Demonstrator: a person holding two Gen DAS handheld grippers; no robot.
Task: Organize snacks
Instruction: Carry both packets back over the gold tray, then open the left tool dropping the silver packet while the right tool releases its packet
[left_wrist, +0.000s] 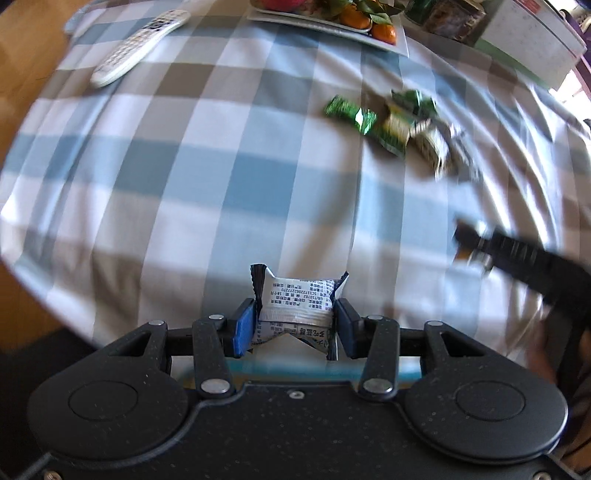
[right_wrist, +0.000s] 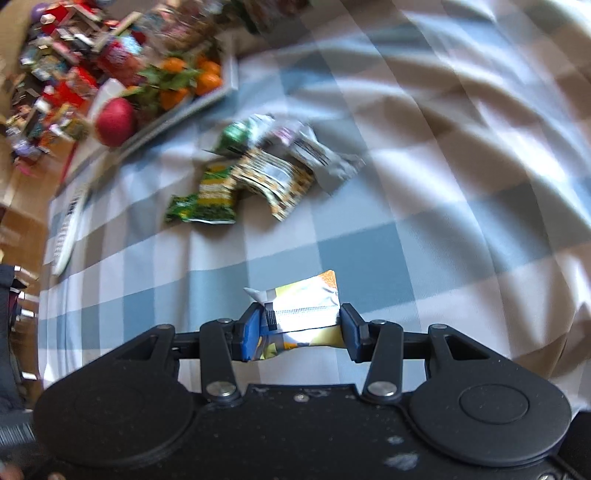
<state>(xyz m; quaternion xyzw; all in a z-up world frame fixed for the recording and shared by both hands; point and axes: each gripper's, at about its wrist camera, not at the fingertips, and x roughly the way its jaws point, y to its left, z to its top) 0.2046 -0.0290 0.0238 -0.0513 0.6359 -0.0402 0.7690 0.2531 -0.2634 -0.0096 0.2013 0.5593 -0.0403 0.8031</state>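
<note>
A pile of snack packets (left_wrist: 391, 125) lies on the tablecloth (left_wrist: 184, 166), apparently just before the fruit tray (left_wrist: 400, 44), remote (left_wrist: 136, 46) well left.

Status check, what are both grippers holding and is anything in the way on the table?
Left gripper shut on silver packet. Right gripper shut on yellow packet. Loose snack pile ahead on checked cloth. Path clear.

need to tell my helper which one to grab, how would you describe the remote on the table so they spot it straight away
Start at the checked blue, white and grey tablecloth and find the white fruit tray holding oranges at its far edge. Beside that tray lies the remote, apart from the loose snack packets. It is the only long, white, button-covered bar; everything else nearby is crinkly wrapper.
</note>
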